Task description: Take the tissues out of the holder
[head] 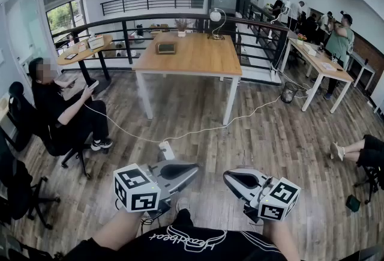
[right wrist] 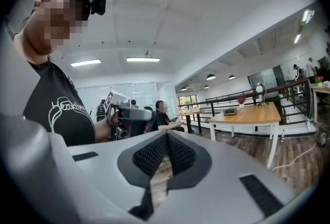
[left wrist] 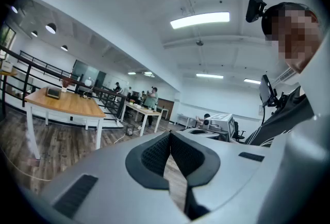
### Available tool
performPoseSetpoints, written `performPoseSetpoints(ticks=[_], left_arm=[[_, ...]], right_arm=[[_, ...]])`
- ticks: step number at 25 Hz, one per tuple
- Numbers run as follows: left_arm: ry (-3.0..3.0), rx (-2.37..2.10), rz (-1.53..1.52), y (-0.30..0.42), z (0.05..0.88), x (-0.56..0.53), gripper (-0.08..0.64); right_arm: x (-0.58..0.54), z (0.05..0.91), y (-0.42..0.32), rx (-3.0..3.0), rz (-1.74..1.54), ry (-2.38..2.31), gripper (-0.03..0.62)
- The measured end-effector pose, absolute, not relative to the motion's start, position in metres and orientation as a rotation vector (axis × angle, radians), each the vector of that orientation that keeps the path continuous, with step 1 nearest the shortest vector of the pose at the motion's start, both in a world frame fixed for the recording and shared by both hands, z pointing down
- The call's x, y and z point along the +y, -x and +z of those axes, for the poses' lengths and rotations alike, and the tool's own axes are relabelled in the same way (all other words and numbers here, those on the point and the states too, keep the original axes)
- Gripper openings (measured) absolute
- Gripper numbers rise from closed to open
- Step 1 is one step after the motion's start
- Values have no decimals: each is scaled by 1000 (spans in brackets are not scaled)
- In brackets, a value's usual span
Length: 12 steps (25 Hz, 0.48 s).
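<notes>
**Step in hand.** In my judgement the removal itself has not begun. This is the approach stage, with nothing gripped and nothing within reach.

**Claws.** My left claw (head: 193, 168) has its jaws drawn together, the pads meeting at the tips with nothing between them. The left gripper view (left wrist: 169, 138) confirms this. My right claw (head: 228, 177) is likewise closed to its narrowest and empty (right wrist: 166, 138). I hold both low at my waist, at 6 o'clock in the head view, tips turned toward each other over the wooden floor (head: 264, 134).

**Task's thing.** No tissues can be made out. The only candidate for the holder is a small dark box (head: 166, 48) lying on the wooden worktop (head: 198, 62) at 12 o'clock, well apart from both claws. It is too small to confirm.

**Next move.**
- I must first close the gap to the worktop, stepping over the white cable (head: 198, 131) and power strip (head: 167, 150) that lie across the floor in between.
- One claw must then spread its jaws before it can pinch a tissue.
- The other claw would probably be needed to steady the box.
</notes>
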<state>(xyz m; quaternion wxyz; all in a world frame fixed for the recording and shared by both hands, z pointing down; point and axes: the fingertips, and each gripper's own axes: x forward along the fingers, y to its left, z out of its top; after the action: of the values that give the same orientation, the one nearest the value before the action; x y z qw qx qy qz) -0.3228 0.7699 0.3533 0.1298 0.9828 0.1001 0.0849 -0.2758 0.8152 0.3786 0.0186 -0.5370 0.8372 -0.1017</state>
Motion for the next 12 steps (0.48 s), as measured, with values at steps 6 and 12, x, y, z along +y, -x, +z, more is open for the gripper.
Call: performPoseSetpoints(ticks=[6,12], left_arm=[[-2845,252,245,341,356,762,14],[-2835,235,240,343,356,749,14]], right_arm=[[808,383,296,2628,-322,1636,15],[792,374,303,2654,-300,1583,15]])
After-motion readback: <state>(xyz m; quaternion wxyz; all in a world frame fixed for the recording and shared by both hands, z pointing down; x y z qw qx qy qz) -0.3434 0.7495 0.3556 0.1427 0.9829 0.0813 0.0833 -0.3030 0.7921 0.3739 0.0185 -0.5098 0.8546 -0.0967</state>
